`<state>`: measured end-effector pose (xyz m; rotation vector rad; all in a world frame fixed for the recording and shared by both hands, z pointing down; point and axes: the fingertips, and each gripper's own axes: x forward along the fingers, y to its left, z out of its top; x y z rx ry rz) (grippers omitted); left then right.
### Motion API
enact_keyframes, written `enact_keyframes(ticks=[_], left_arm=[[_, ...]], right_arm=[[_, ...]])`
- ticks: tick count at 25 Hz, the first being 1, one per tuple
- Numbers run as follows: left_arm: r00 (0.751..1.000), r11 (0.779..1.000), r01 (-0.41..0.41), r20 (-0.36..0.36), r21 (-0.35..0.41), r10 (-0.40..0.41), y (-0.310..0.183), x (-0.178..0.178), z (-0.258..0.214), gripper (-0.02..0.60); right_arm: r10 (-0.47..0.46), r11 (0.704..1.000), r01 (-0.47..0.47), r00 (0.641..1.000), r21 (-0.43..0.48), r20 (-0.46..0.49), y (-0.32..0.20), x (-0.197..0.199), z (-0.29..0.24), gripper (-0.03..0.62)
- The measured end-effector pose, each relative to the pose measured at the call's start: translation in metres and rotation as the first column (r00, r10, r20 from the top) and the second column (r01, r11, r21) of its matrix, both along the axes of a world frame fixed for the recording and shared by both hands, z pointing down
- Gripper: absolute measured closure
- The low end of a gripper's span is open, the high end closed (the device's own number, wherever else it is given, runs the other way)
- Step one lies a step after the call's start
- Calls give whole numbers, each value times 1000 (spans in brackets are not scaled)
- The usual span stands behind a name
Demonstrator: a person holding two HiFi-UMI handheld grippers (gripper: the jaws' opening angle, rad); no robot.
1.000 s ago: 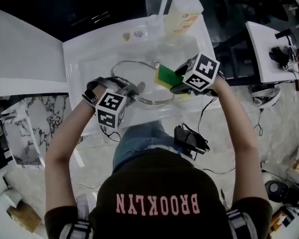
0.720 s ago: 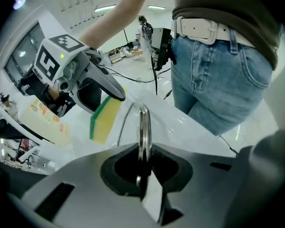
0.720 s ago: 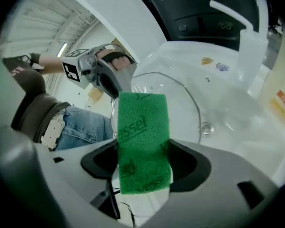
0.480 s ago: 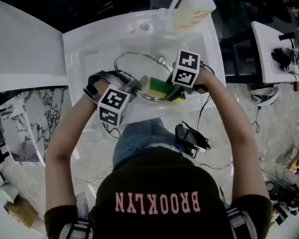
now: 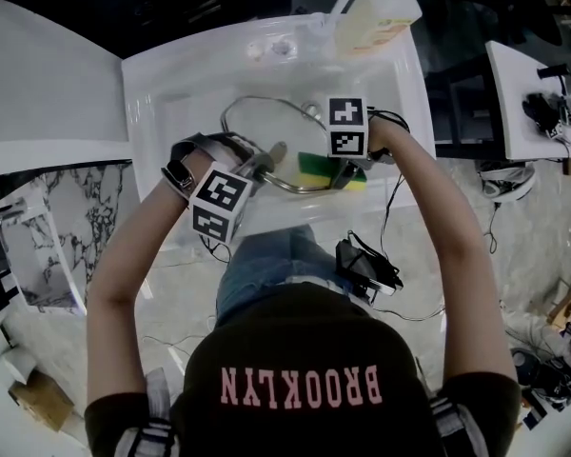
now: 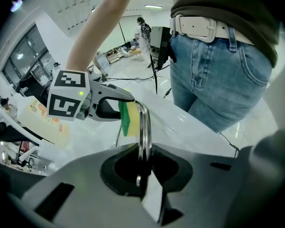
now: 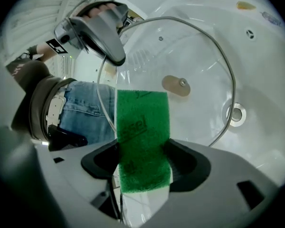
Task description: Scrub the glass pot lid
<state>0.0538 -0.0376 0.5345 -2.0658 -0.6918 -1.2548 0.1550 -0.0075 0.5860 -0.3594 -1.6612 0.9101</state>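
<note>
Right claw [image 7: 143, 167], clamped on the green sponge [image 7: 142, 127], has swung in from the far right over the last 1 s. It now sits against the near rim of the glass pot lid [image 7: 190, 51] (scrub stroke under way, I judge). Left claw [image 6: 143, 167] pinches the lid's rim over the sink [image 5: 162, 93], barely shifted.

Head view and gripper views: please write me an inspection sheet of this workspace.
Surface: white sink.
Job's things: glass pot lid held over the sink; green-and-yellow sponge against its rim.
Clutter: soap bottle at the sink's back corner.
Grippers: left gripper shut on the lid's rim; right gripper shut on the sponge.
Cables: black cable hanging from the right gripper.
Surroundings: white counter at left, white table at right, marble floor.
</note>
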Motion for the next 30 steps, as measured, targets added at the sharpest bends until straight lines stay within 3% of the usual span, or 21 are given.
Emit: enact_keyframes(ticks=[5, 10, 15, 19, 22, 25, 27, 30], left_arm=[[1000, 1000, -11, 0, 10, 11, -2, -1, 1, 545], [1000, 1000, -19, -1, 5, 19, -2, -1, 1, 545], [1000, 1000, -25, 0, 8, 25, -5, -2, 1, 545], [1000, 1000, -27, 3, 8, 27, -4, -4, 3, 545], [1000, 1000, -25, 5, 10, 25, -4, -5, 4, 545], [1000, 1000, -20, 4, 11, 20, -5, -4, 3, 544], [1000, 1000, -18, 4, 13, 18, -5, -3, 3, 545], [1000, 1000, -16, 10, 14, 16, -4, -2, 3, 545]], right_arm=[[-48, 999, 49, 999, 9, -18, -3, 15, 16, 301], [-160, 982, 173, 976, 80, -147, -15, 46, 52, 301], [-124, 972, 163, 967, 169, -222, -34, 61, 76, 301], [-45, 967, 100, 972, 235, -229, -44, 68, 72, 301], [77, 956, -29, 985, 291, -154, -54, 65, 49, 300], [270, 917, -258, 963, 305, 4, -65, 53, 14, 299], [411, 861, -432, 902, 269, 132, -74, 42, -11, 299], [599, 734, -660, 740, 160, 305, -88, 25, -44, 299]])
